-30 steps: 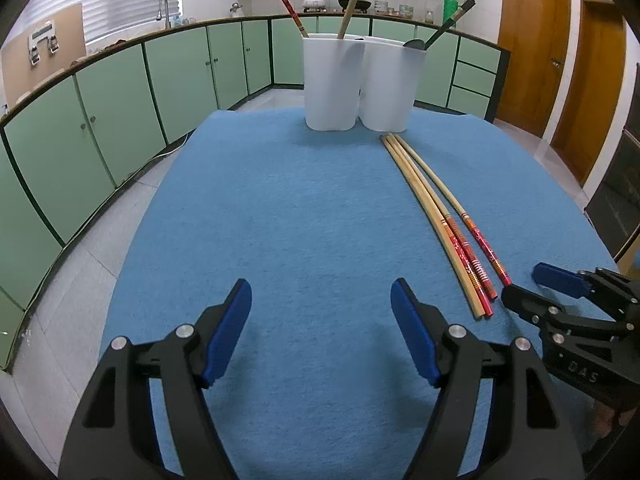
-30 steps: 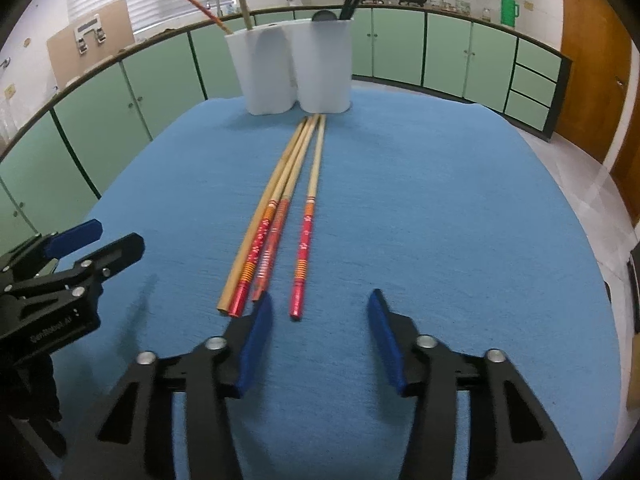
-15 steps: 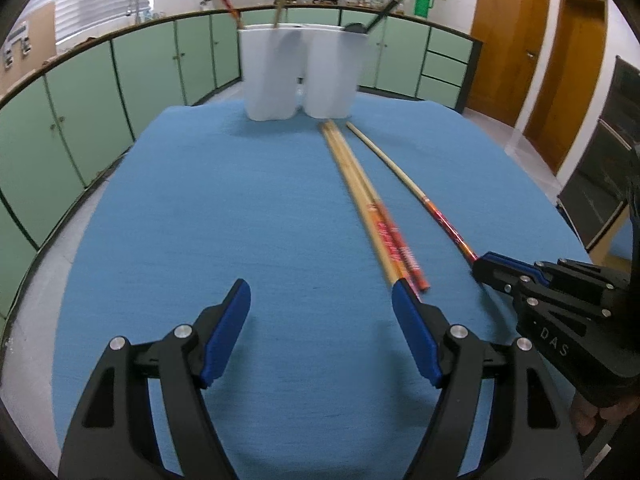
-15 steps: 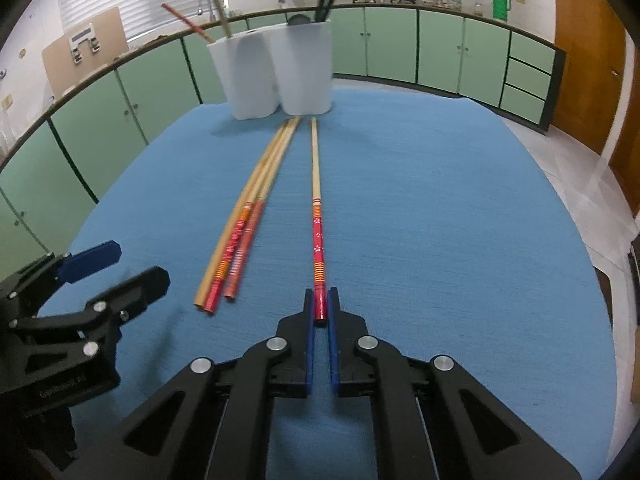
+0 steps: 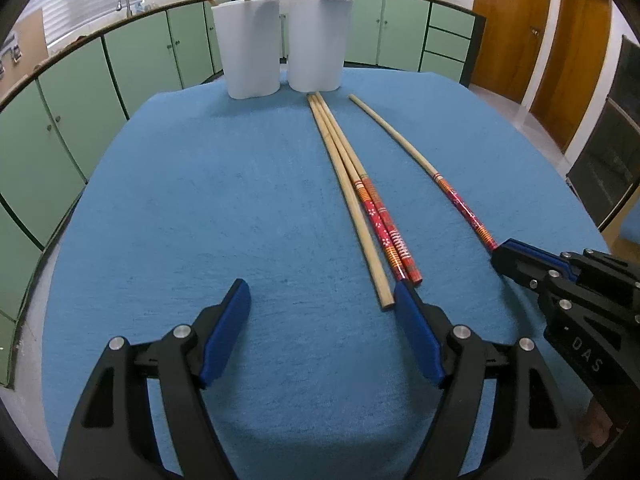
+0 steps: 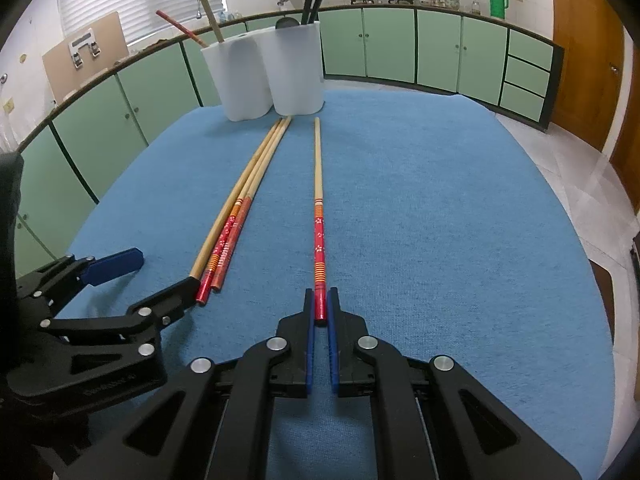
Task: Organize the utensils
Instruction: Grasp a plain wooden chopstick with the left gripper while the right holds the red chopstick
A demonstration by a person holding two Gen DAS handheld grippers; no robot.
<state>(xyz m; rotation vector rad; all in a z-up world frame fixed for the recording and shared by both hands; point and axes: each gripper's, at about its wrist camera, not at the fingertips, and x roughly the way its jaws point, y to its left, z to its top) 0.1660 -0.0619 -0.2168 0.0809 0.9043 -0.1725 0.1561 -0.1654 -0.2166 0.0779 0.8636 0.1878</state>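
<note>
My right gripper [image 6: 320, 300] is shut on the red end of a single long chopstick [image 6: 318, 200] that lies on the blue cloth, pulled away from the rest; it also shows in the left wrist view [image 5: 420, 160]. Three more chopsticks [image 5: 352, 188] lie side by side to its left, also seen in the right wrist view [image 6: 244, 200]. My left gripper [image 5: 320, 300] is open and empty, its right pad next to their near ends. Two white holders [image 5: 284, 40] stand at the far edge with utensils in them.
The blue cloth [image 5: 200, 200] covers the table top. Green cabinets run around the room beyond the table edges. Wooden doors [image 5: 508, 20] are at the right. My right gripper's body [image 5: 560, 280] sits close to the right of the left gripper.
My right gripper has shut on the rightmost chopstick and drawn it right, away from the other three. My left gripper has moved right, toward the ends of the three chopsticks, still open.
</note>
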